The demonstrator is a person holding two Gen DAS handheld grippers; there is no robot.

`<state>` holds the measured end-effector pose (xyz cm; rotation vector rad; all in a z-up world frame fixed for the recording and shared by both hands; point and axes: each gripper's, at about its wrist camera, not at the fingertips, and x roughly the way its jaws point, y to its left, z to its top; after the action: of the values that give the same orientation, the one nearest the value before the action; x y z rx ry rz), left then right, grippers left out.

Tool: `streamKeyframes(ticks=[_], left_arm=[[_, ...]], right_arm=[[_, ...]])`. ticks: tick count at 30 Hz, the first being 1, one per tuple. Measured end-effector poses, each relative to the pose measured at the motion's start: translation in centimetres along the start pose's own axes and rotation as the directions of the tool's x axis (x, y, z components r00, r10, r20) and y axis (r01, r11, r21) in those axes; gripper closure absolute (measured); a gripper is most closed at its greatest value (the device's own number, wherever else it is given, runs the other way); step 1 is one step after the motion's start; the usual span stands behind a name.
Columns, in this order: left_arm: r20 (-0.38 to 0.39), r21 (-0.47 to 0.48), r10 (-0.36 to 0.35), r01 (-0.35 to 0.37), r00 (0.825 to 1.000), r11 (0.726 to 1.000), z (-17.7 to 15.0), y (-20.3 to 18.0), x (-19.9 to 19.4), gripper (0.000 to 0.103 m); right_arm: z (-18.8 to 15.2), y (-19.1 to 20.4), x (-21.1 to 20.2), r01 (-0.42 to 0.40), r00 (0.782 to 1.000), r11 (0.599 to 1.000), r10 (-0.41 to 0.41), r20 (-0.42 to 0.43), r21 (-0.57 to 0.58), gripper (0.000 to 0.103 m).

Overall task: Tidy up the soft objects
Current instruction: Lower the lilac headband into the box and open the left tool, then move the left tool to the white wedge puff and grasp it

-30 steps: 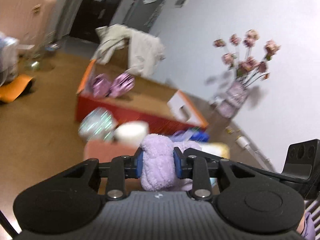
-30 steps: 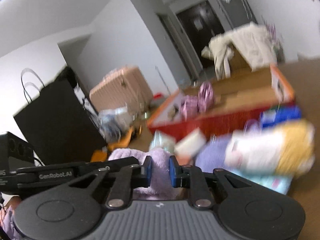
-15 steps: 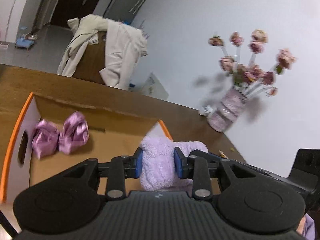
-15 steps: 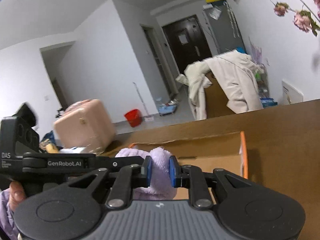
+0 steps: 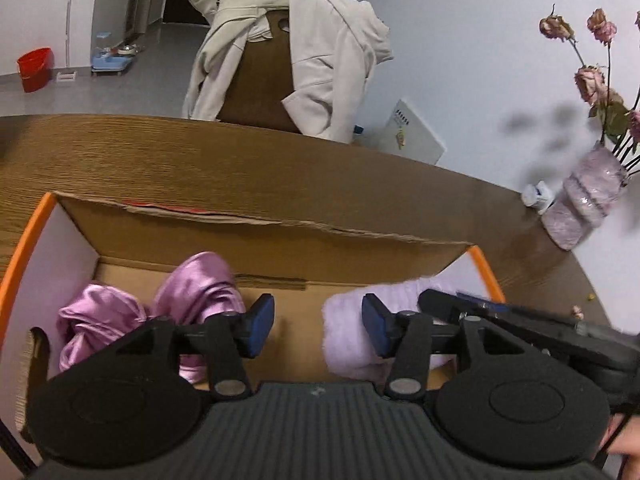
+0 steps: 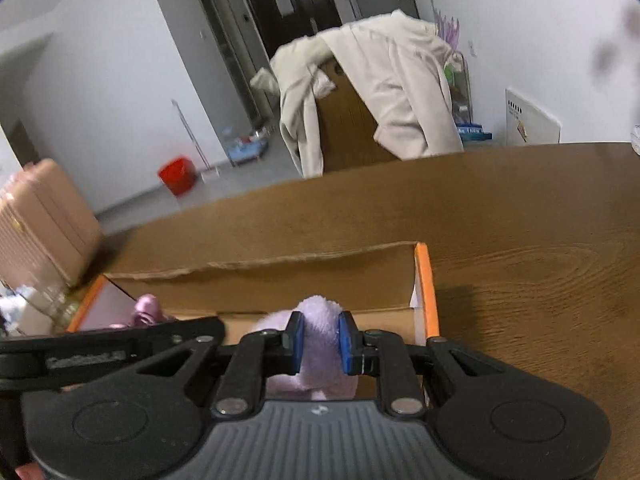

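The lilac fleece cloth (image 5: pixel 348 340) has reached the cardboard box (image 5: pixel 260 236) that sits on the wooden table (image 5: pixel 160 160), but the drop is only half made. The left gripper (image 5: pixel 318 324) has just been opening: its blue pads (image 5: pixel 260 322) stand apart with bare box floor between them, and the cloth lies off to the right pad's side, no longer pinched. The right gripper (image 6: pixel 320 342) has eased a little, yet its pads (image 6: pixel 297 342) are seen pressing the cloth (image 6: pixel 320 340) from both sides, so it is judged to be holding on. A shiny pink satin bundle (image 5: pixel 152 312) already rests in the box near its left wall. What remains, by this reading, is for the right claw to let go and for both tools to lift clear.

The left wrist view looks down into the box and shows the satin bundle whole, plus a vase of dried roses (image 5: pixel 580 204) near the table's right edge. The right wrist view shows the grip on the cloth, the box's orange right rim (image 6: pixel 426 284), only a sliver of the satin (image 6: pixel 146 308), and a pink suitcase (image 6: pixel 40 220) on the floor beyond.
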<state>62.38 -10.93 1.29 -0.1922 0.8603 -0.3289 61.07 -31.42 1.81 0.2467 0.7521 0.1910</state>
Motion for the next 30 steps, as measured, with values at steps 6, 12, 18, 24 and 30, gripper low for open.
streamKeyframes(ticks=[6,12,18,24,30], left_arm=[[0.06,0.046,0.027,-0.03,0.998,0.999,-1.1,0.0,-4.3,0.041],[0.207,0.168,0.021,-0.057,0.978,0.984,-2.6,-1.7,-13.1,0.024],[0.345,0.196,0.001,-0.073,0.938,0.978,-7.4,-2.1,-22.3,0.014],[0.45,0.174,0.021,-0.111,0.893,0.979,-15.5,-2.1,-28.3,0.007],[0.411,0.19,-0.033,-0.05,0.911,0.981,-24.5,-1.6,-30.8,0.004]], right_arm=[[0.1,1.5,-1.2,0.061,0.998,0.997,-0.061,0.009,-0.054,0.058],[-0.2,2.9,-8.0,0.03,0.995,0.995,-0.021,0.096,-0.097,0.049],[-3.8,5.3,-19.1,-0.057,0.969,0.973,0.108,0.221,-0.225,0.035],[-10.6,8.3,-27.8,-0.061,0.934,0.917,0.192,0.301,-0.395,0.019],[-19.9,11.1,-30.9,-0.017,0.948,0.85,0.18,0.261,-0.527,0.018]])
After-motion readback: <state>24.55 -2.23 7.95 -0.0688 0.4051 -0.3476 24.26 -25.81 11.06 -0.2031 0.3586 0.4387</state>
